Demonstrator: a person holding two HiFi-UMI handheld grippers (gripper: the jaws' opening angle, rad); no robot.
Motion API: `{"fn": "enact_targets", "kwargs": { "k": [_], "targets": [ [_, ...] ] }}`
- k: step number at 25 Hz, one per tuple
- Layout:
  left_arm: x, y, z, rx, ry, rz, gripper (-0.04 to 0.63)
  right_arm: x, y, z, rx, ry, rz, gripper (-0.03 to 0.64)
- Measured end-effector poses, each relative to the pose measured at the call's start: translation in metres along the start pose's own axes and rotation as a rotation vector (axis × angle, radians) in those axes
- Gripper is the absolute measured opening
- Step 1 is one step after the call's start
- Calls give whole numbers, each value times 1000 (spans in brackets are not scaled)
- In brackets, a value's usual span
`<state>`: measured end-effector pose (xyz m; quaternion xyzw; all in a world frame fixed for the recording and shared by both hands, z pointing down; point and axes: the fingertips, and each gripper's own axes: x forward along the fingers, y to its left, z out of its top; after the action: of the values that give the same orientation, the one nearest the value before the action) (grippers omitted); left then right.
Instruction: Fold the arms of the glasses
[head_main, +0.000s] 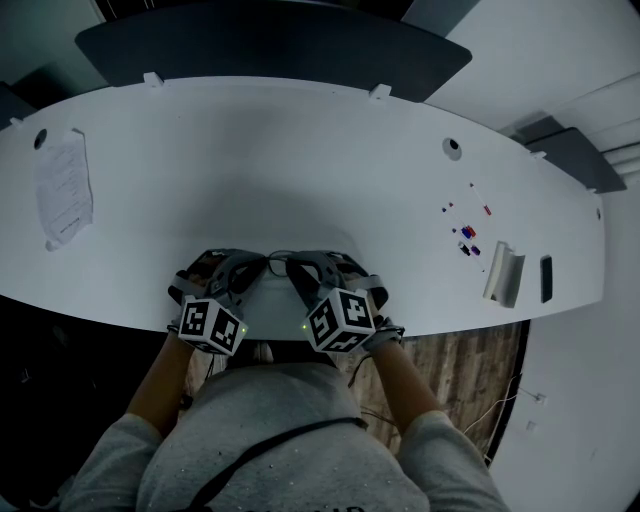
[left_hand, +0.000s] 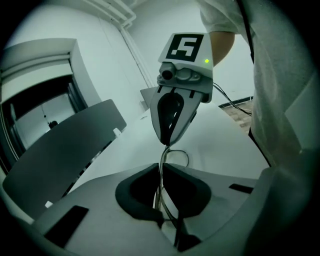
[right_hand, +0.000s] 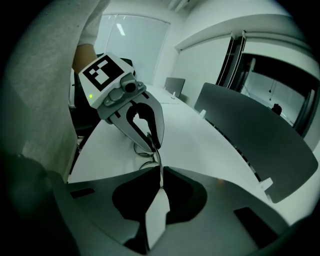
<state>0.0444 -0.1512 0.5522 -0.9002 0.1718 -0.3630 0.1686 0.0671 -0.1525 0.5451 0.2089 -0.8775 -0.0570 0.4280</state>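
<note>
The left gripper (head_main: 257, 270) and the right gripper (head_main: 297, 270) each keep their fingers clamped on the glasses (left_hand: 161, 170), above the bench (head_main: 300, 170) edge.

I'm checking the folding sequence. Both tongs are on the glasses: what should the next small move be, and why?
Probably swing the right tongs inward toward the left tongs, hinging the thin arm they pinch toward the frame. Both tongs are shut on the glasses at the near edge of the table, and that arm runs straight between them, seemingly not yet folded.
</note>
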Motion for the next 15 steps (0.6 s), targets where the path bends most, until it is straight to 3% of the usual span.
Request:
{"fn": "enact_targets", "kwargs": {
  "k": [5, 15],
  "targets": [
    [2, -8, -1, 19, -16, -58, 38, 6, 1, -7, 4, 26, -1, 33],
    [-3, -6, -4, -53, -61, -82, 38, 15, -2, -10, 28, 45, -3, 32]
  ]
}}
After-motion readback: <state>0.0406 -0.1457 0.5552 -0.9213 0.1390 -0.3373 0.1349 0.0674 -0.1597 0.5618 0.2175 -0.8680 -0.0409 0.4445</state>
